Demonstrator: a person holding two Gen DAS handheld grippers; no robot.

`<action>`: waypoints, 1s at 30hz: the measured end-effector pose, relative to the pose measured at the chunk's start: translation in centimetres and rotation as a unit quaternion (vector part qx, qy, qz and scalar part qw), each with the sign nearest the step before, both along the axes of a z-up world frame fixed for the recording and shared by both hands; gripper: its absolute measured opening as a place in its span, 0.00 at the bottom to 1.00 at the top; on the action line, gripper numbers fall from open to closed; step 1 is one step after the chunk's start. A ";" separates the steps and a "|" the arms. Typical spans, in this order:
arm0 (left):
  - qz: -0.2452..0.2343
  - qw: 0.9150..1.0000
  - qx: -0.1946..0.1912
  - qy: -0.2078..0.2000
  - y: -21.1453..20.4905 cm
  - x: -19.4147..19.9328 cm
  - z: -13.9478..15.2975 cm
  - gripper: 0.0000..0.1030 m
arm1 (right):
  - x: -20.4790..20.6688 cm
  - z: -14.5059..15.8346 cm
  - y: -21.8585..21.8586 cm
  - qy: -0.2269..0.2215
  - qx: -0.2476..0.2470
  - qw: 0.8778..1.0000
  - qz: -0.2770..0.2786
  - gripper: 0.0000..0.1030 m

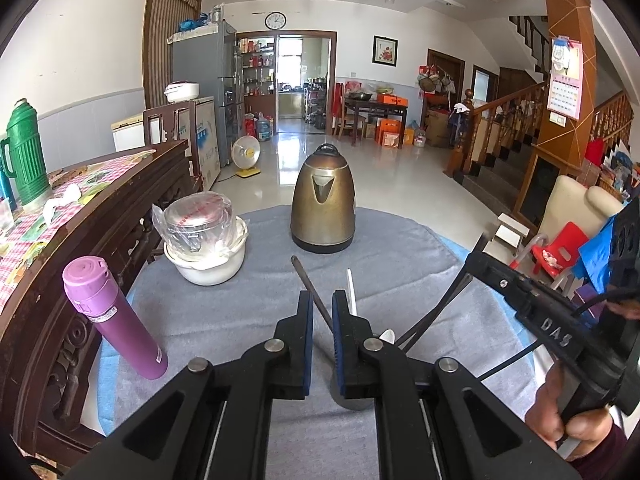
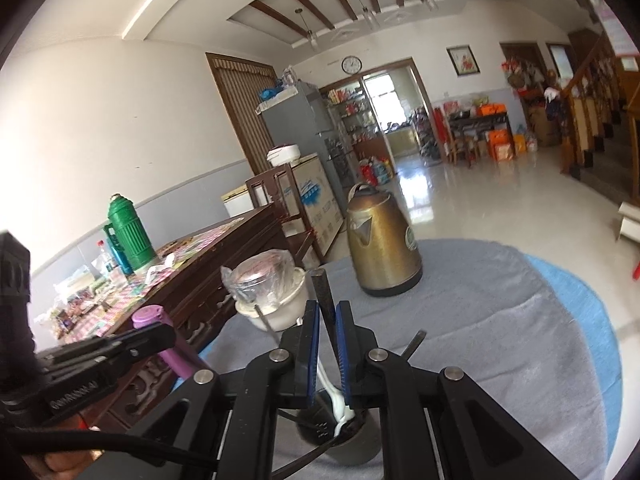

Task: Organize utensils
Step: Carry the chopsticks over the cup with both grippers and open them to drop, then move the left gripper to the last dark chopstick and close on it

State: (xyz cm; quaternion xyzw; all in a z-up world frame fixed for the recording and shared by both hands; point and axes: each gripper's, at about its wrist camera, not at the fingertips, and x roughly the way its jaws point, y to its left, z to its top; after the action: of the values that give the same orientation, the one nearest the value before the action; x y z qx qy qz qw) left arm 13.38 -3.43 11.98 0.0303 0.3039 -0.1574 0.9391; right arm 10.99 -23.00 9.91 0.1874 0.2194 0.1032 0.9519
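A dark cup (image 2: 352, 446) stands on the grey cloth (image 2: 480, 320) just under both grippers; it holds a white spoon (image 2: 338, 408) and several dark-handled utensils. My left gripper (image 1: 322, 300) is shut on a thin dark utensil handle (image 1: 310, 284) that slants up and to the left. The white spoon's handle (image 1: 351, 290) sticks up just right of it, and the cup (image 1: 352, 400) shows below the pads. My right gripper (image 2: 327, 308) is shut on a flat dark handle (image 2: 325, 292). From the left wrist, the right gripper (image 1: 476, 256) reaches in from the right, a hand (image 1: 568, 420) on its grip.
A brass kettle (image 1: 323, 208) stands at the cloth's far side. A white pot (image 1: 208, 264) with a plastic-wrapped steel pot inside sits far left, a purple flask (image 1: 112, 316) near left. A carved wooden table (image 1: 120, 200) with a green thermos (image 1: 24, 160) borders the left.
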 end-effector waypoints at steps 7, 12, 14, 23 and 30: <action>0.014 1.000 -0.005 -0.001 1.9 -0.8 -1.5 0.42 | -1.5 -0.7 -1.9 -0.014 0.054 0.998 -0.001 0.12; 0.038 0.999 0.008 0.014 4.3 -1.9 -4.8 0.47 | -4.5 -2.0 -5.0 -0.030 0.080 0.996 -0.030 0.15; 0.045 0.998 0.019 0.031 5.1 -2.2 -6.6 0.47 | -5.5 -2.9 -6.3 -0.027 0.088 0.995 -0.043 0.16; 0.040 0.989 0.036 0.137 4.9 -4.5 -15.5 0.47 | -7.1 -11.8 -10.8 0.072 0.124 0.986 -0.081 0.25; 0.027 0.989 0.038 0.138 3.1 -7.5 -18.1 0.47 | -6.8 -16.9 -11.2 0.105 0.124 0.982 -0.094 0.25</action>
State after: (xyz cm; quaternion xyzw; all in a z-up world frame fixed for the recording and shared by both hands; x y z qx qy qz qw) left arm 5.83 -0.38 -6.16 0.0351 0.4373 -0.1228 0.8902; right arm 4.15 -34.24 -6.95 0.3339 0.2849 0.0196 0.8983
